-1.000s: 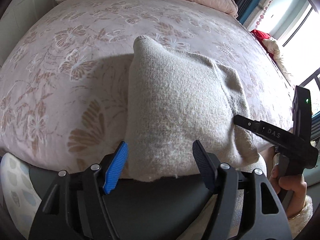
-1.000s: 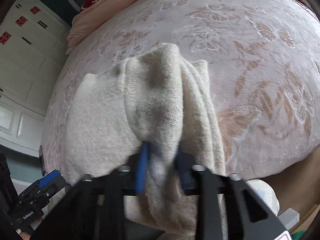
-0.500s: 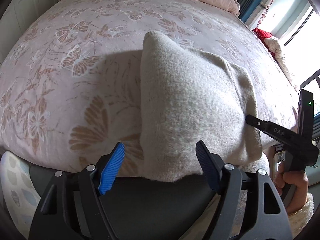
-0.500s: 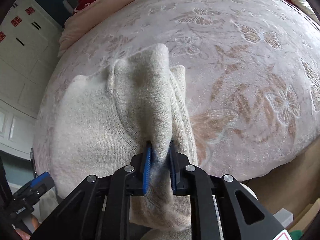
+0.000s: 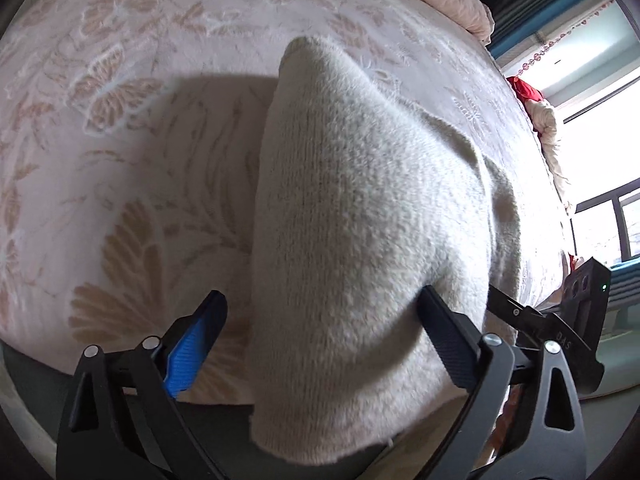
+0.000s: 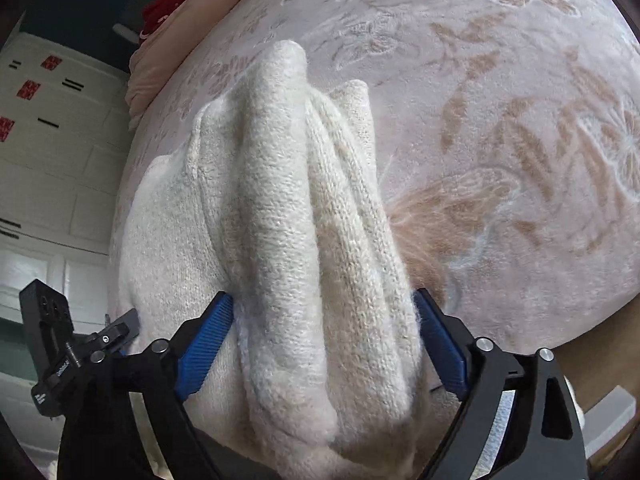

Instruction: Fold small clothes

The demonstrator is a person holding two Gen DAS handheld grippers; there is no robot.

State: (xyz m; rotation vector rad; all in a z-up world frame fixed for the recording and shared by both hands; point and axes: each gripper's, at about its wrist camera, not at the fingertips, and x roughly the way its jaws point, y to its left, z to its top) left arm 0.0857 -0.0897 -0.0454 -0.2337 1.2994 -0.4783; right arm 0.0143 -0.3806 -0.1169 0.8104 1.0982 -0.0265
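- The right gripper (image 6: 324, 340), which half a second ago pinched a ridge of the cream knitted garment (image 6: 288, 240), now stands wide, its blue pads on either side of the bunched folds rather than clamped on them (whether the pads brush the wool I cannot tell).
- The left gripper (image 5: 320, 340) is wide too, as it was before, but sits nearer the garment (image 5: 360, 220), whose near edge droops between its fingers.
- My reading: the fold has been let go and neither tool holds the cloth, so the next move is either a fresh grasp or a smoothing pass.
- The garment lies on the pink butterfly-print bedspread (image 5: 120, 140), at the near edge of the bed, its hem hanging over.
- The right wrist view shows several stacked ridges of knit, a lumpy pile; the left wrist view shows only one broad smooth face, and the right tool's body (image 5: 560, 332) just beside it.
- The left tool (image 6: 80, 344) shows at the garment's far side in the right view.
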